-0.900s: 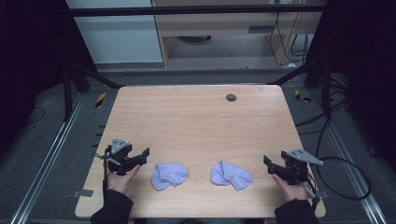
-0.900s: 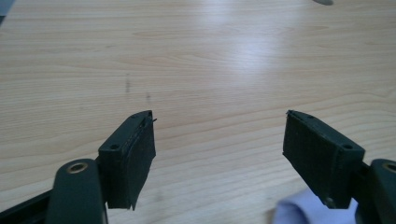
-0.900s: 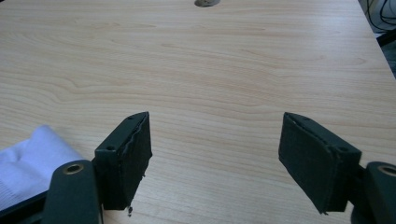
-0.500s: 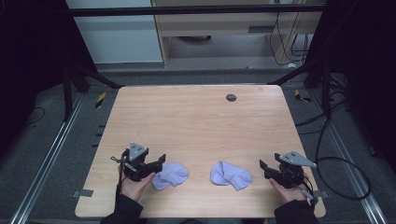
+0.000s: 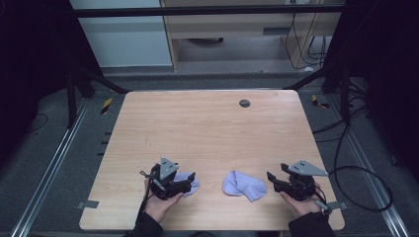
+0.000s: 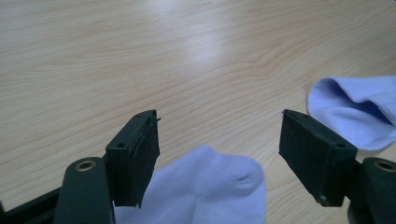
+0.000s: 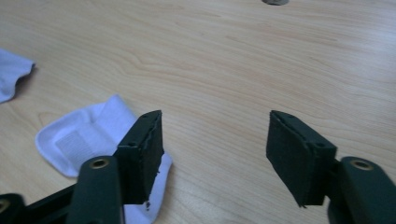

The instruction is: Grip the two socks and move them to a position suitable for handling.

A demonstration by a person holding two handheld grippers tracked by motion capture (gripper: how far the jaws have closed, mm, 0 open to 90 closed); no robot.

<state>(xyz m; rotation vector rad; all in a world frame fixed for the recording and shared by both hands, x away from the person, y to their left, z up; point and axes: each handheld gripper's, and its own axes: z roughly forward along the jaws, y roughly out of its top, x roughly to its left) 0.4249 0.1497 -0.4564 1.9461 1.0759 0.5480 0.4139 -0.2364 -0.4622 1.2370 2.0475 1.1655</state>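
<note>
2 pale lilac socks lie on the near part of the wooden table [image 5: 207,133], side by side and apart. The left sock [image 5: 190,181] is partly covered by the left gripper [image 5: 184,184], which is held over its left end; in the left gripper view the sock's rounded end [image 6: 210,186] sits between the 2 black jaws, which stand wide apart and do not yet press on the cloth. The right sock [image 5: 244,184] lies crumpled just right of the table's middle line, and the same sock appears at the right edge of the left gripper view [image 6: 359,107]. The right gripper [image 5: 274,180] is held just right of that sock, near it but not over it; in the right gripper view its jaws are likewise spread wide with bare wood between them, and the sock [image 7: 88,135] lies left of the left jaw. The step in hand appears to be the approach before grasping. The next move likely calls for the left gripper to lower and close on the sock's end, and for the right gripper to shift left until cloth lies between its jaws. A dark round grommet [image 5: 244,103] sits at the far side, well clear of the work.
</note>
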